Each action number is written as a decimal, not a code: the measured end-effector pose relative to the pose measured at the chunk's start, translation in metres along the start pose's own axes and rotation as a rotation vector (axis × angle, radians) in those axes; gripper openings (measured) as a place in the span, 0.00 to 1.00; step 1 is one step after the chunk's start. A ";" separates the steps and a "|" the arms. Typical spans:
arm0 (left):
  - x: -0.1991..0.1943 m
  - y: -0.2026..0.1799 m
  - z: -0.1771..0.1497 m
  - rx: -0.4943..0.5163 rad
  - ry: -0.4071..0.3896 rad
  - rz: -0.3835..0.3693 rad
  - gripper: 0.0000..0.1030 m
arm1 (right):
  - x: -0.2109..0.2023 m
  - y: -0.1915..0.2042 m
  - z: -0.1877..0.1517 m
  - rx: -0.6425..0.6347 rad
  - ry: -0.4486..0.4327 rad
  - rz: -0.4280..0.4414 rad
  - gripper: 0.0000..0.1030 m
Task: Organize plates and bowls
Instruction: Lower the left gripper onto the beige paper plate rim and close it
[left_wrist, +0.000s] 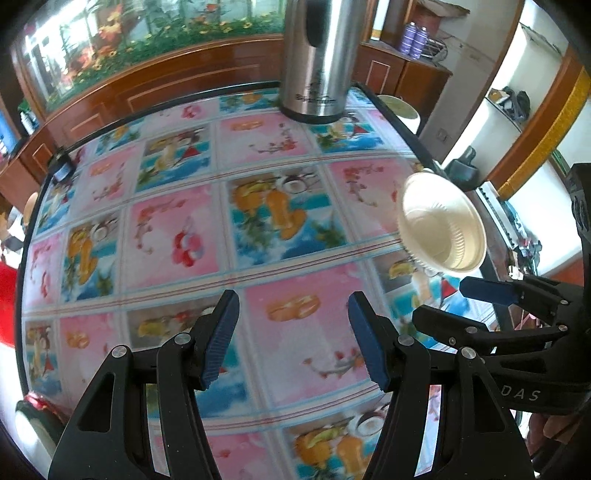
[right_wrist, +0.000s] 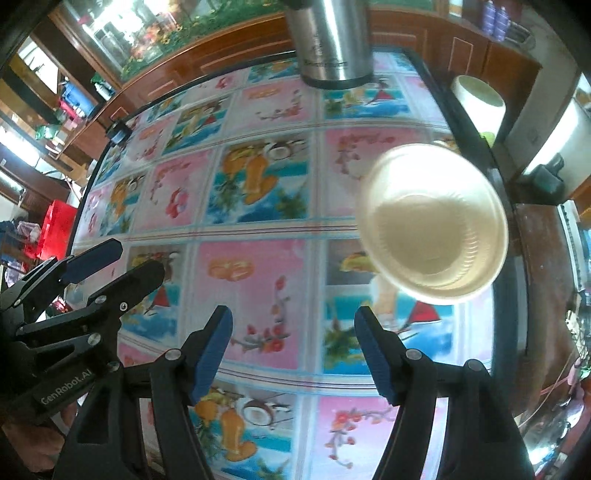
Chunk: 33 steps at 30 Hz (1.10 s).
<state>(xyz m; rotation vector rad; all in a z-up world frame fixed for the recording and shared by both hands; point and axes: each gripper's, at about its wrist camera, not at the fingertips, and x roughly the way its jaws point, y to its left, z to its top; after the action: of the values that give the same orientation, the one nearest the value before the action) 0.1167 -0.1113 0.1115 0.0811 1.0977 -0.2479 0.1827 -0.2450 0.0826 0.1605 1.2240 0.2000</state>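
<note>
A stack of cream disposable bowls (left_wrist: 443, 229) stands near the right edge of the table, also in the right wrist view (right_wrist: 432, 225). My left gripper (left_wrist: 293, 339) is open and empty above the patterned tablecloth, left of the bowls. My right gripper (right_wrist: 293, 350) is open and empty, just short of the bowls and a little to their left. The right gripper also shows at the right of the left wrist view (left_wrist: 454, 302), below the bowls. The left gripper shows at the left of the right wrist view (right_wrist: 125, 258).
A tall steel thermos (left_wrist: 317, 59) stands at the table's far edge, also in the right wrist view (right_wrist: 332, 40). The round table (left_wrist: 258, 147) carries a pink and blue picture cloth. A white bin (right_wrist: 478, 99) stands beyond the table's right rim. Wooden cabinets line the back.
</note>
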 end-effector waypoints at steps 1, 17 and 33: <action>0.002 -0.004 0.003 0.004 0.000 -0.002 0.60 | -0.002 -0.005 0.001 0.005 -0.003 -0.004 0.67; 0.050 -0.065 0.050 0.021 0.027 -0.042 0.60 | -0.014 -0.099 0.018 0.122 -0.040 -0.075 0.69; 0.100 -0.099 0.067 0.005 0.061 -0.044 0.60 | 0.011 -0.147 0.031 0.141 -0.017 -0.059 0.69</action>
<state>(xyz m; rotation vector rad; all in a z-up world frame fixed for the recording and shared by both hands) 0.1940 -0.2356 0.0588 0.0695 1.1606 -0.2890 0.2253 -0.3855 0.0492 0.2480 1.2242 0.0606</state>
